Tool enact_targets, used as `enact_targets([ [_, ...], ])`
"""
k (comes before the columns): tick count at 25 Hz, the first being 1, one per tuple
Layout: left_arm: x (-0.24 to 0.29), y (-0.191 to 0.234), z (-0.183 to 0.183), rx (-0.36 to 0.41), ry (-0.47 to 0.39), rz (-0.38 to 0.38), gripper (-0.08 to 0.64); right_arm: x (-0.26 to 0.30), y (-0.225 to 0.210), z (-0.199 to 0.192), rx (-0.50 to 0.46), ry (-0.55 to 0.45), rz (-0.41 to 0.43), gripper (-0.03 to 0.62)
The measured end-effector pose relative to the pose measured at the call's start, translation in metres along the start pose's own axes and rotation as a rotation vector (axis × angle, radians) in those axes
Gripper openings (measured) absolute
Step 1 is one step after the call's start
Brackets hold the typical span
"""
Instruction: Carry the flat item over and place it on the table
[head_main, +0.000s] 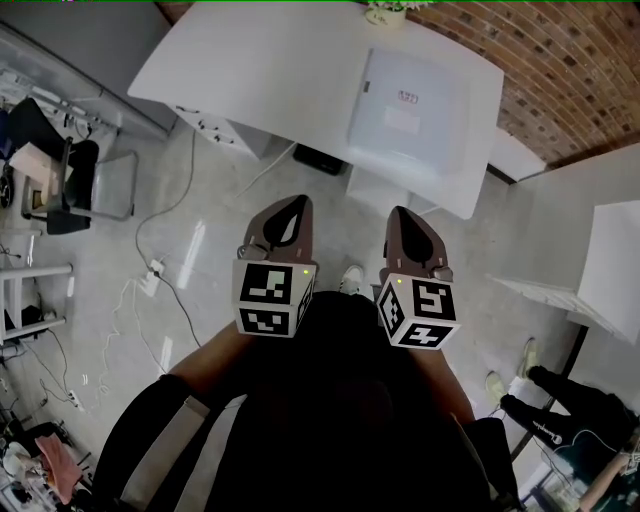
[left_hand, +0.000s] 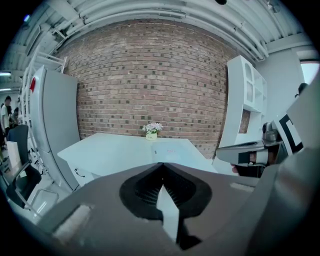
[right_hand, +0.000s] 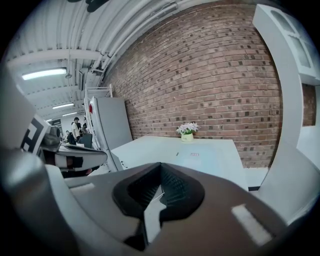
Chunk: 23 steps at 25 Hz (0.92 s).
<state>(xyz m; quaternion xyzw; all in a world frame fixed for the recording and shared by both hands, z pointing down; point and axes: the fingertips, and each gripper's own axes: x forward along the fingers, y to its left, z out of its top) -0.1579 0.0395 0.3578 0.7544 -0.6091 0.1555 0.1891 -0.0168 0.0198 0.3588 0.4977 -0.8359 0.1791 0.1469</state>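
A flat white panel (head_main: 408, 105) with a small red label lies on the white table (head_main: 250, 70) ahead of me; it also shows as a pale sheet (left_hand: 170, 150) in the left gripper view and as the same sheet (right_hand: 197, 156) in the right gripper view. My left gripper (head_main: 297, 203) and right gripper (head_main: 400, 212) hang side by side over the floor, short of the table's near edge. Both are shut and hold nothing; the jaws meet in the left gripper (left_hand: 161, 165) and the right gripper (right_hand: 160, 165). A small flower pot (left_hand: 151, 131) stands at the table's far edge by the brick wall.
A black office chair (head_main: 75, 185) and loose cables (head_main: 150, 275) are on the floor at left. A white shelf unit (head_main: 610, 270) stands at right, with a person's legs (head_main: 560, 395) beside it. A tall grey cabinet (left_hand: 60, 125) flanks the table's left.
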Motion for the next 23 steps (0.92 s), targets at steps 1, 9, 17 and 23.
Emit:
enact_targets([
  [1, -0.001, 0.002, 0.001, 0.001, -0.002, -0.004, 0.003, 0.001, 0.003, 0.0, -0.002, 0.001, -0.003, 0.0],
  [9, -0.003, 0.015, -0.003, -0.011, 0.005, -0.03, 0.003, 0.005, 0.014, -0.003, 0.006, 0.021, -0.032, 0.0],
  [17, -0.006, 0.023, -0.01, -0.022, 0.014, -0.04, 0.003, 0.008, 0.024, -0.008, 0.007, 0.035, -0.036, 0.0],
  [23, -0.008, 0.027, -0.014, -0.025, 0.021, -0.042, 0.003, 0.01, 0.031, -0.01, 0.006, 0.037, -0.032, 0.0],
])
